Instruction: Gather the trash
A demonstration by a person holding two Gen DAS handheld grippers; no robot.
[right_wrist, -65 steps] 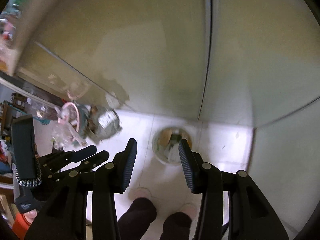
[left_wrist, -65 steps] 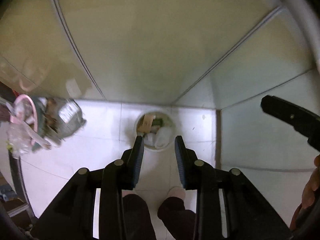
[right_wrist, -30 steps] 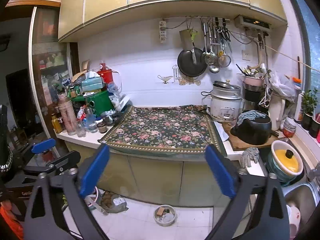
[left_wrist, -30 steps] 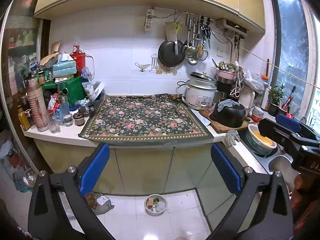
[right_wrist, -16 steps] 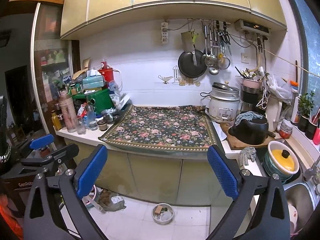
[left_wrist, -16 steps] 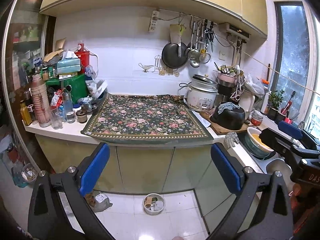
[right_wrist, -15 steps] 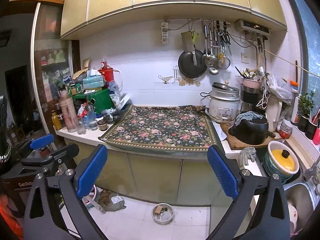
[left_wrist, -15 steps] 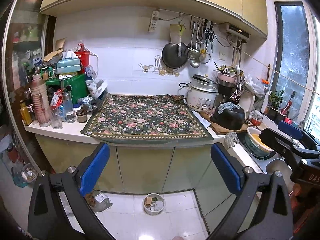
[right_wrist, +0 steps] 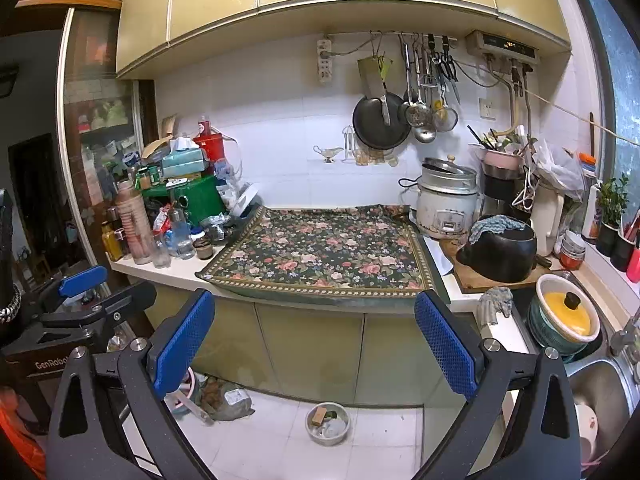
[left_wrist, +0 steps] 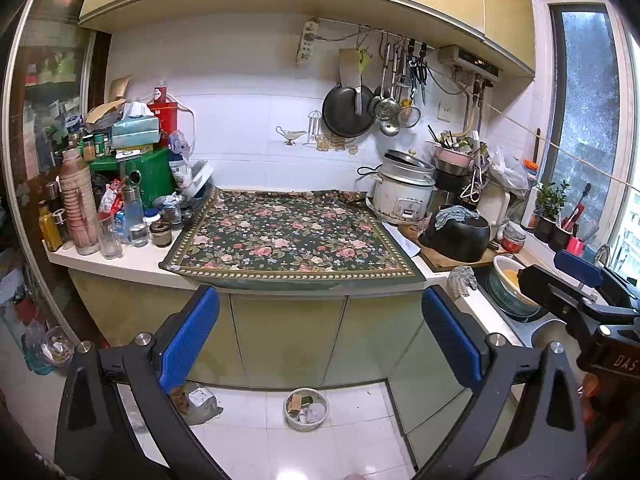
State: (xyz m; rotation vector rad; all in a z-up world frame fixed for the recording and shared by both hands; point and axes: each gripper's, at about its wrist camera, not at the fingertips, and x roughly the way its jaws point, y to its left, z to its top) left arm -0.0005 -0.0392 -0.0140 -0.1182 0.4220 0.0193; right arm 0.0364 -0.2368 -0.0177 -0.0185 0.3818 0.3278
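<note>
A small metal bowl (left_wrist: 306, 409) (right_wrist: 327, 423) holding paper and food scraps sits on the white floor tiles at the foot of the cabinets. Left of it lies a crumpled bag of rubbish (left_wrist: 196, 398) (right_wrist: 228, 398). My left gripper (left_wrist: 319, 300) is open wide with nothing between its blue pads, level with the cabinet doors and well short of the counter. My right gripper (right_wrist: 314, 298) is held the same way, open and empty, to the right of the left one. Both face the floral cloth (left_wrist: 292, 236) on the counter.
Bottles, jars and boxes crowd the counter's left end (left_wrist: 120, 200). A rice cooker (left_wrist: 404, 196), a black pot (left_wrist: 460, 232) and a sink with a lidded pot (right_wrist: 564, 320) fill the right. Pans and utensils hang on the wall (left_wrist: 348, 112). Yellow cabinets (left_wrist: 288, 340) stand below.
About two seconds ago both grippers pointed down at the floor bowl with narrow jaws. They now face the counter with jaws wide. Over the last half second the views barely shift.
</note>
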